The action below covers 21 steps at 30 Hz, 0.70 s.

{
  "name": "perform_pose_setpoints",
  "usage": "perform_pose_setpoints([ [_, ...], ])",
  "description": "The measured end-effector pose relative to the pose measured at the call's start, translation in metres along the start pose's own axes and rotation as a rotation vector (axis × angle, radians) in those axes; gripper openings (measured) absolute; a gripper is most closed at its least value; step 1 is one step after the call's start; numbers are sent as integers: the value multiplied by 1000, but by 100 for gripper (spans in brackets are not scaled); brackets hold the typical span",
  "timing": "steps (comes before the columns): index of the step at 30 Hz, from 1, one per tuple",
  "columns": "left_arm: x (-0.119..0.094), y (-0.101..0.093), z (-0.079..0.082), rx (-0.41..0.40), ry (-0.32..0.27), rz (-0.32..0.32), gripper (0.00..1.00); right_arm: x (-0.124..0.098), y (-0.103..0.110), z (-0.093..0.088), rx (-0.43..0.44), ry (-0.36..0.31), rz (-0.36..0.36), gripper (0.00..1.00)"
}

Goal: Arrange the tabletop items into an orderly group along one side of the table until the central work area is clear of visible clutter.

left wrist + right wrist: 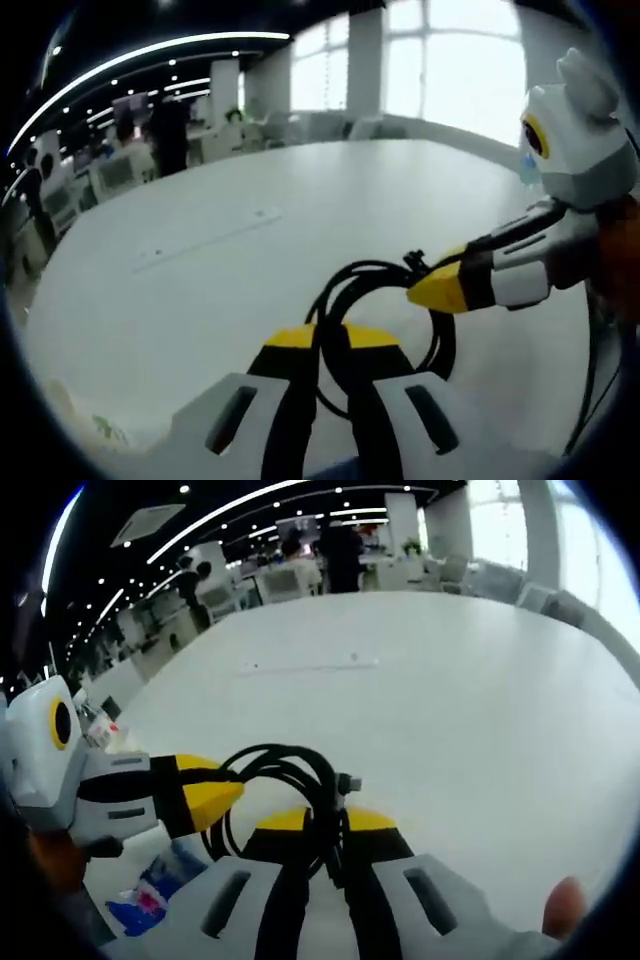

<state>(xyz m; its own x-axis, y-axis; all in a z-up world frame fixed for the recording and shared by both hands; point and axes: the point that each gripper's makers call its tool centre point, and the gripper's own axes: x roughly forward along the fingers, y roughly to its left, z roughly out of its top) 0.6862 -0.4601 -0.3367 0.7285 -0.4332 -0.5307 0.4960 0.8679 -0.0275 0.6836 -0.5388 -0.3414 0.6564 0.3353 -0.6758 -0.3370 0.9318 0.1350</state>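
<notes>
Both yellow-tipped tongs, left point(332, 345) and right point(328, 825), pinch the coiled black cable point(385, 300); next, carry it toward the white table's point(450, 690) edge.

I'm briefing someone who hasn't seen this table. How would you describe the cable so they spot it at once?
Find the large white table. At its near edge, both grippers meet, the left gripper and the right gripper. Between them sits the black coiled cable, a bundle of thin glossy loops, the one dark thing against the white top, pinched by yellow-tipped fingers.
</notes>
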Motion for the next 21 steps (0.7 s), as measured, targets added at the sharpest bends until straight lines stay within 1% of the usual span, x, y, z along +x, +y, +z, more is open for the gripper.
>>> perform_pose_setpoints([
  [2, 2, -11, -5, 10, 18, -17, 6, -4, -7, -9, 5, 18, -6, 11],
  [3, 2, -13, -6, 11, 21, -20, 6, -6, -10, -13, 4, 23, -9, 11],
  [4, 2, -19, -9, 13, 33, -29, 6, -6, -11, -15, 5, 29, -10, 11],
  [7, 3, -32, -21, 25, 65, -51, 6, -9, -17, -31, 6, 66, -11, 11],
  [12, 7, -41, -38, 22, 114, -66, 6, -7, -20, -48, 3, 104, -5, 11],
  [16, 12, -45, -44, 36, 135, -71, 7, -5, -24, -55, -2, 119, -8, 11],
  [21, 15, -46, -47, 44, 149, -69, 7, 1, -27, -59, 4, 130, -3, 12],
])
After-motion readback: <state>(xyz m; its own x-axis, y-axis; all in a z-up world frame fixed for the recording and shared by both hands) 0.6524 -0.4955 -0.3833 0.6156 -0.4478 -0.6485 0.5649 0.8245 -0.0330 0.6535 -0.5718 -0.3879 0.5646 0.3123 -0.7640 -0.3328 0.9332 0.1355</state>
